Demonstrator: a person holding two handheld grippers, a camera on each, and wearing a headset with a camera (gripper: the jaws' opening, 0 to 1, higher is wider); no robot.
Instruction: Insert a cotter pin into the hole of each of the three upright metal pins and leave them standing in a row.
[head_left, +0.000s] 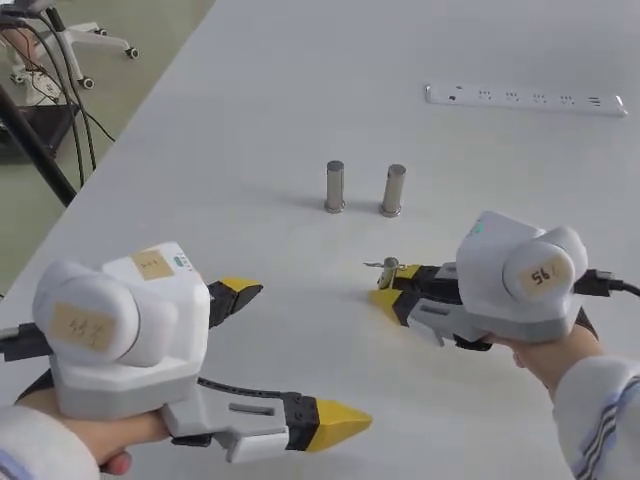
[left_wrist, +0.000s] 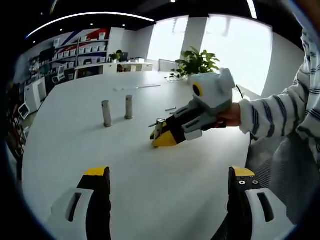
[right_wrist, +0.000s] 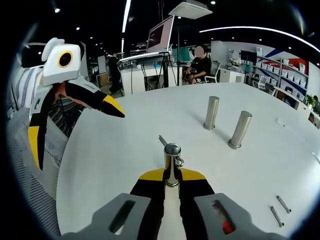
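Observation:
Two bare metal pins (head_left: 335, 187) (head_left: 393, 190) stand upright side by side mid-table; they also appear in the right gripper view (right_wrist: 211, 113) (right_wrist: 240, 129). My right gripper (head_left: 384, 287) is shut on a third metal pin (right_wrist: 172, 163), which stands upright with a cotter pin (right_wrist: 163, 140) through its top hole. The left gripper view shows this pin (left_wrist: 159, 128) held at the table. My left gripper (head_left: 300, 355) is open with nothing between its jaws, at the near left, well apart from the pins. Two loose cotter pins (right_wrist: 278, 210) lie at the right of the right gripper view.
A white power strip (head_left: 527, 99) lies at the table's far right. The table's left edge (head_left: 120, 130) drops to a floor with a stand and cables (head_left: 50, 90). A seated person (right_wrist: 200, 65) and desks are in the background, beyond the table.

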